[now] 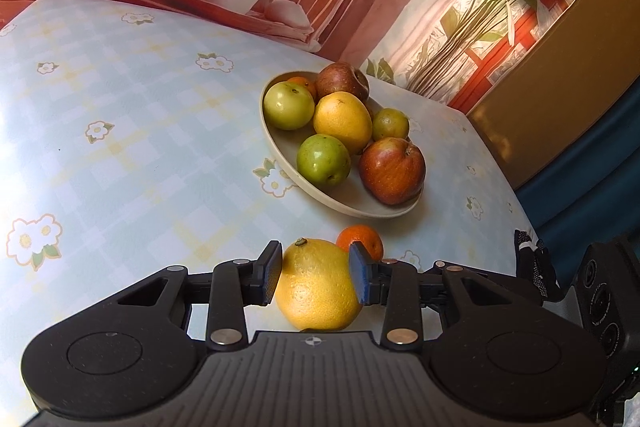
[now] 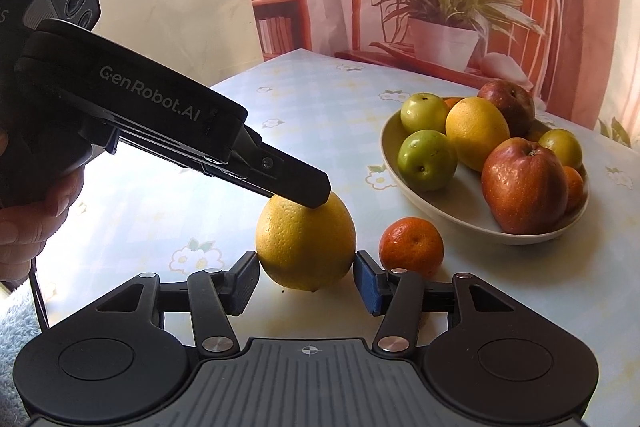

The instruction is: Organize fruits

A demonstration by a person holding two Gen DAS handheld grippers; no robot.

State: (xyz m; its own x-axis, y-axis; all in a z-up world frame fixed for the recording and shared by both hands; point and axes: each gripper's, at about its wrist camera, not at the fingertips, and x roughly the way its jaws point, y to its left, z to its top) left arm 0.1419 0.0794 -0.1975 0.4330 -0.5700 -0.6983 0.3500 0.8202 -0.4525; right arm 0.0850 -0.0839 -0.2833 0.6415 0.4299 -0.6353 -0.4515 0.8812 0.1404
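The left gripper (image 1: 315, 277) is clamping a large yellow citrus fruit (image 1: 316, 289) between its two pads, one pressing on each flank, the fruit standing on the flowered tablecloth (image 1: 120, 147) with its stem nub pointing up. In the right wrist view that same gripper (image 2: 316, 197) is reaching in from the left, its fingers lying over the top of the fruit (image 2: 306, 243), and a hand (image 2: 38, 211) is wrapping around its handle at the picture's left edge.

The right gripper (image 2: 306, 279) is sitting low at the near side of the same fruit with its fingers apart; the yellow fruit is lying between them, the left pad (image 2: 246, 277) looking as if it is just meeting the peel and the blue right pad (image 2: 366, 281) standing close beside it, though whether either is truly pressing cannot be told.

A small mandarin (image 2: 412, 247) is resting on the cloth just to the right of the yellow fruit, between it and the bowl (image 2: 400, 167). The shallow beige bowl is sitting further back and is holding red apples (image 2: 524, 187), green apples (image 2: 426, 161), another yellow citrus (image 2: 476, 133) and small orange fruits
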